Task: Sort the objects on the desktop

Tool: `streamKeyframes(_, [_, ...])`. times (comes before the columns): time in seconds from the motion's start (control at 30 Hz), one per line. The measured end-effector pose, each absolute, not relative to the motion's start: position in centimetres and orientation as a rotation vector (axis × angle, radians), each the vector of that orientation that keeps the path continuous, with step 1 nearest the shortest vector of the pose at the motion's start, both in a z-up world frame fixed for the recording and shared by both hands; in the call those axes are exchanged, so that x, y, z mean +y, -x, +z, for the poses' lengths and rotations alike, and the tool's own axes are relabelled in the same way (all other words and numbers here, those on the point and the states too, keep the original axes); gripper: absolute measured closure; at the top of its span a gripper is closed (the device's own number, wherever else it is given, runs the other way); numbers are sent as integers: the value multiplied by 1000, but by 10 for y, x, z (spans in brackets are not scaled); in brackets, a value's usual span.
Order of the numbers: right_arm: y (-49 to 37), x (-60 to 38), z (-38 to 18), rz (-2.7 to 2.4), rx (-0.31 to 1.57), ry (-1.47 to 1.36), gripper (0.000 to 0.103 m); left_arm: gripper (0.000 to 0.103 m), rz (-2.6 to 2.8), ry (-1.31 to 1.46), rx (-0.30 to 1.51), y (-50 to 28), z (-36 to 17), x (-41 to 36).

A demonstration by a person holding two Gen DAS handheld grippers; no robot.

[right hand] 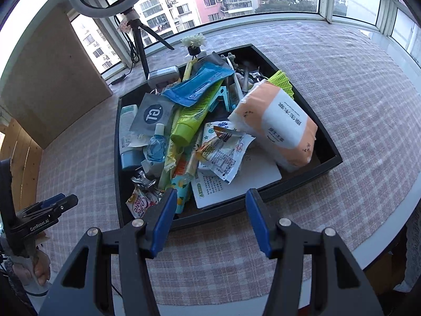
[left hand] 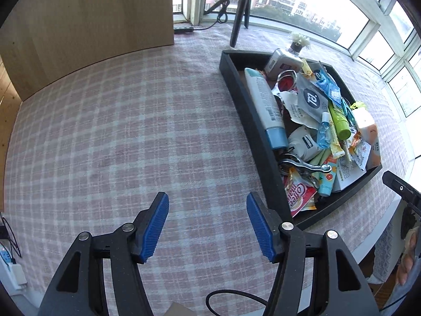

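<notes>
A black tray (right hand: 302,188) (left hand: 244,100) is piled with small items: an orange-and-white tissue pack (right hand: 279,121), a green tube (right hand: 192,121), a blue sachet (right hand: 200,85), a white-and-blue tube (left hand: 265,105), a grey sachet (left hand: 311,100), a small blue bottle (right hand: 157,144) and snack packets. My left gripper (left hand: 208,227) is open and empty over the checked cloth, left of the tray's near corner. My right gripper (right hand: 210,221) is open and empty, just in front of the tray's near rim.
A wooden box (left hand: 86,23) stands at the back left of the pink checked tablecloth (left hand: 118,131). A ring light on a tripod (right hand: 136,39) and a small flower pot (right hand: 194,43) stand behind the tray. Windows curve round the far edge.
</notes>
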State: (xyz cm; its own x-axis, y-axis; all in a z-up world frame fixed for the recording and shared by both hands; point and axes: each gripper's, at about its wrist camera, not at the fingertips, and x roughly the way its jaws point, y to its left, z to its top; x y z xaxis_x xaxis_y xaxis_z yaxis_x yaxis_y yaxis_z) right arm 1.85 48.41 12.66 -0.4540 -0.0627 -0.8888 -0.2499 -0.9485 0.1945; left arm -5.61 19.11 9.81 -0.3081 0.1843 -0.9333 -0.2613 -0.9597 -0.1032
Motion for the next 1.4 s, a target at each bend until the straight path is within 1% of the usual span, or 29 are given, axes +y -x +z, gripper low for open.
streamKeyframes(0.07, [-16,464,127,2553,449,1579,49,39,2370,1644,85,55,103,171])
streamKeyframes(0.17, [-13,428,129,2587,434,1588,49,36,2410,1619,69,53,109,141])
streamKeyframes(0.37, [0,352,129,2656,311,1634,49,36,2437,1631,35,51,109,84])
streamKeyframes(0.6, [12,281,119,2716,286,1690,47,36,2500,1631,-21,47,110,29])
streamKeyframes(0.77, [16,238,110,2741,244,1678,47,36,2540,1635,-5,46,106,0])
streamKeyframes(1.07, [14,184,80,2722,200,1772,47,36,2533,1664,-58,38,97,-36])
streamKeyframes(1.27, [9,168,74,2718,143,1806,47,36,2574,1655,-140,32,94,-57])
streamKeyframes(1.4, [6,162,74,2717,127,1818,47,36,2588,1636,-144,27,95,-62])
